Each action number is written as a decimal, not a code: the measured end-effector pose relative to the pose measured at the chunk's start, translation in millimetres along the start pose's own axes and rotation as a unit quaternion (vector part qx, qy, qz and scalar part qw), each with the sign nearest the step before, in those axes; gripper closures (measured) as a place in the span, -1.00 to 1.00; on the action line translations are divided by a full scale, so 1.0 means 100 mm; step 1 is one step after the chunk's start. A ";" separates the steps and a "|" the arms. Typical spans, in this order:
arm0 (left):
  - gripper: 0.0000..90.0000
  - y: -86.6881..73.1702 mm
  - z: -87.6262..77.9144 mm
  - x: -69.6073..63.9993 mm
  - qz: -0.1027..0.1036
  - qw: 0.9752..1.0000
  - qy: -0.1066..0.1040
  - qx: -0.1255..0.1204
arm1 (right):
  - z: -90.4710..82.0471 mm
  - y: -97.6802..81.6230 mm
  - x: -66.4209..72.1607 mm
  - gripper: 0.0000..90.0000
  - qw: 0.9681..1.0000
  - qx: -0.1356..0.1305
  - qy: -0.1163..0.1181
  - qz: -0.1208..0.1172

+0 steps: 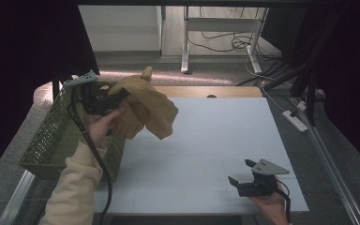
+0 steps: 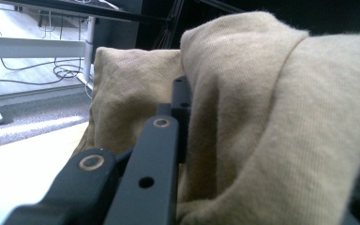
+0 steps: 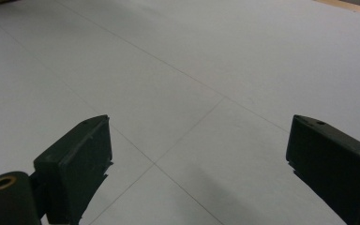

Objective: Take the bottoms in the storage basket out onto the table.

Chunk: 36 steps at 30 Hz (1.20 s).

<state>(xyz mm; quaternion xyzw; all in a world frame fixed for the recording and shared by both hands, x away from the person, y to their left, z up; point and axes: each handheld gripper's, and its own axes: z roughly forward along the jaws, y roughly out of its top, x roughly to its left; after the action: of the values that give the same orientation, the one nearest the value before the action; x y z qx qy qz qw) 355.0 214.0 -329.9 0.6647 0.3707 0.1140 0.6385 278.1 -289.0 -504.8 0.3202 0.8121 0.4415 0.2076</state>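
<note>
A tan cloth (image 1: pixel 146 107) hangs bunched in the air over the table's left edge, beside a green basket (image 1: pixel 51 140). My left gripper (image 1: pixel 118 97) is shut on the cloth; in the left gripper view the tan cloth (image 2: pixel 262 117) drapes over the black jaws and hides their tips. My right gripper (image 1: pixel 242 172) rests low near the table's front right corner, open, with nothing between its jaws. In the right gripper view the right gripper (image 3: pixel 199 145) faces bare white table (image 3: pixel 192 70).
The white table top (image 1: pixel 206 140) spreads between the two grippers. The green mesh basket stands off the table's left side. Desk legs and cables (image 1: pixel 225 42) lie on the floor beyond the far edge. A power strip (image 1: pixel 294 119) sits at the right.
</note>
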 end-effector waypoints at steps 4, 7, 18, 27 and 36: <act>0.87 0.00 0.05 -0.01 -0.001 1.000 -0.001 0.002 | 0.00 0.00 0.00 -0.83 1.000 0.001 0.000 0.001; 0.87 -0.01 0.09 -0.01 -0.002 1.000 -0.004 0.004 | -0.01 -0.01 0.01 -0.83 1.000 0.000 -0.001 0.002; 0.87 0.00 0.28 -0.08 0.002 1.000 -0.014 0.011 | -0.02 -0.02 0.00 -0.83 1.000 0.000 -0.003 0.003; 0.87 -0.03 0.45 -0.15 0.004 0.999 -0.025 0.025 | -0.02 -0.02 0.00 -0.83 1.000 -0.001 -0.003 0.003; 0.87 -0.07 0.61 -0.19 0.002 0.999 -0.035 0.034 | -0.02 -0.02 -0.01 -0.83 1.000 0.000 -0.003 0.003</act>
<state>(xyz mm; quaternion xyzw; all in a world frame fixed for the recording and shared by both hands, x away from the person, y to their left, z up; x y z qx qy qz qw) 377.5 154.3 -340.4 0.6902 0.3502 0.0794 0.6282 276.6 -291.6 -505.4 0.3237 0.8103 0.4413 0.2092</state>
